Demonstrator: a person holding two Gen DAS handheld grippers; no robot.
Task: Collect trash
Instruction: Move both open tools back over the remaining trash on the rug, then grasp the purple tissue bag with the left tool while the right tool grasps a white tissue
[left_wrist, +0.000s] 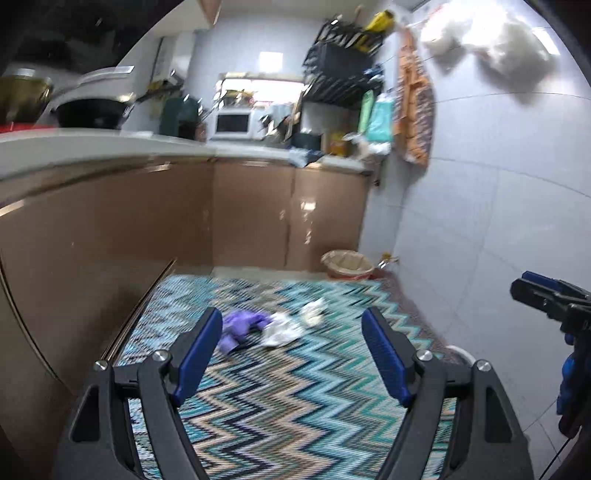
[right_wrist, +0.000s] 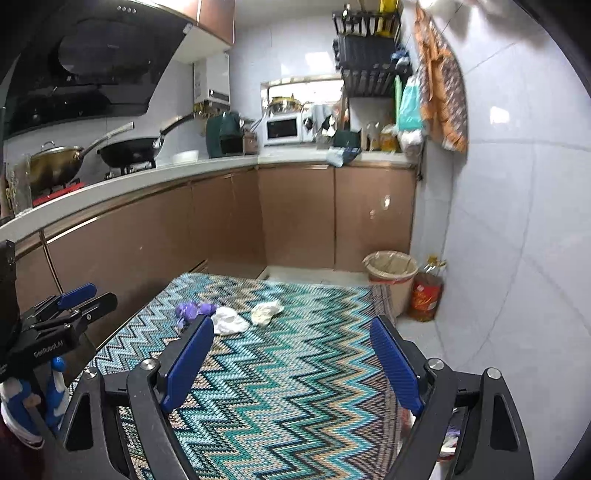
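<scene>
Ahead of both my grippers the cabinets (right_wrist: 295, 218) wrap the room, running along my left side and across the far end, with the counter (right_wrist: 122, 188) on top. On it, up to my left, sit a black wok (right_wrist: 129, 151) and a brass pot (right_wrist: 51, 166); a white microwave (right_wrist: 282, 129) stands at the far end. The tiled wall (right_wrist: 517, 221) closes my right side.

Below the fingers lies the zigzag rug (right_wrist: 280, 369), stretching forward to the cabinets' foot. Past its far right corner stands the bin (right_wrist: 392, 271), lined with a bag, against the wall; just right of it is an oil bottle (right_wrist: 426, 295).

The trash lies on the rug, ahead and left of centre, well short of the bin: a purple glove (left_wrist: 240, 326) just past my left gripper's left finger, a white wad (left_wrist: 280, 332) touching it on the right, and a cream wad (left_wrist: 312, 312) slightly farther and to the right. Nothing stands between them and my grippers.

My left gripper (left_wrist: 291, 350) hangs above the rug with fingers spread wide, holding nothing. My right gripper (right_wrist: 291, 360) is likewise wide apart and empty, to the right of the left one; the two are well apart.
</scene>
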